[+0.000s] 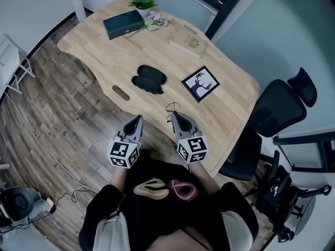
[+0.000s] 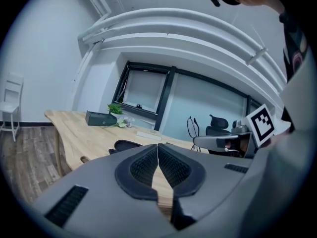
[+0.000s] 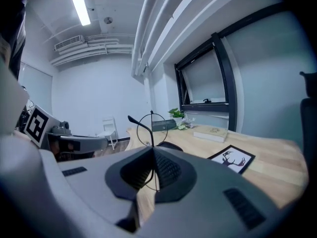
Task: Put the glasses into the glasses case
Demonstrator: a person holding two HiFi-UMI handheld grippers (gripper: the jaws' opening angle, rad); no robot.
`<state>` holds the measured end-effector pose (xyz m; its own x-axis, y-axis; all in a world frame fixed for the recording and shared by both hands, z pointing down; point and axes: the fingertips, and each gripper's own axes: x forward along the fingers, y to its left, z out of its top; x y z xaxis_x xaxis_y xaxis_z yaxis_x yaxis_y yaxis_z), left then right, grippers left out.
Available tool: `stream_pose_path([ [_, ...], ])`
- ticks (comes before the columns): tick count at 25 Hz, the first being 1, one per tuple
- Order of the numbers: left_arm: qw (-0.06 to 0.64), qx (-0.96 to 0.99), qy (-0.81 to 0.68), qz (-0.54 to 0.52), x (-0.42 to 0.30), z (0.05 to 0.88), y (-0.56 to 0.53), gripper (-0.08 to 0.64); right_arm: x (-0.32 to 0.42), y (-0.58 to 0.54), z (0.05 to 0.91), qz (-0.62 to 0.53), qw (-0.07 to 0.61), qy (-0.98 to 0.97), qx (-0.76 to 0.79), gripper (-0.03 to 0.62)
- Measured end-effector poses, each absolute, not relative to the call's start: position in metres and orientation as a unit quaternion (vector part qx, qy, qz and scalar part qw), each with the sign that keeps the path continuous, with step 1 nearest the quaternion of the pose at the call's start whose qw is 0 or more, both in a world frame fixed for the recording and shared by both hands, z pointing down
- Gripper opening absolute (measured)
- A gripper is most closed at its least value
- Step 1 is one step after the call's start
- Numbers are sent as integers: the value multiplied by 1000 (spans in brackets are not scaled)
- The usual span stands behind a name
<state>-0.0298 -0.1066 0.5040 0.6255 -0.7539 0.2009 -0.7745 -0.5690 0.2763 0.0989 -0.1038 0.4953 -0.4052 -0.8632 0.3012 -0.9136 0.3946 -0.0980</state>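
1. Left of centre in the head view, the left gripper [image 1: 137, 119] hangs by the near edge of the table [image 1: 99, 56]. We cannot read its jaws from above. Its own view shows it clenched, the pads meeting at the tip with nothing between them.
2. The case [image 1: 149, 79] lies open at mid-table and shows whole only in the head view. In the left gripper view we see just a dark strip of the case [image 2: 126, 144] above the jaws.
3. The right gripper [image 1: 174, 115], just right of the left one, is grasping the glasses [image 1: 172, 108], which sit apart from the case on its near side. From above they are a thin wire loop and hard to make out.
4. In the right gripper view, one round rim of the glasses [image 3: 151, 114] and a temple tip rise from the closed jaws. The rest is hidden behind the pads.
5. At the right edge of the head view, the chair [image 1: 277, 109] is partly cut off by the vignette.
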Motion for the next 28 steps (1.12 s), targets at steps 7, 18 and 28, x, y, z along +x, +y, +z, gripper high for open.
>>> stream_pose_path([
  [7, 165, 894, -415, 34, -71, 502, -153, 18, 73, -149, 503, 128, 119, -810, 561, 12],
  [18, 180, 890, -418, 30, -115, 507, -183, 18, 47, -182, 503, 102, 189, -800, 561, 12],
  [28, 193, 883, -427, 32, -124, 515, -179, 18, 46, -213, 507, 81, 246, -810, 526, 12],
])
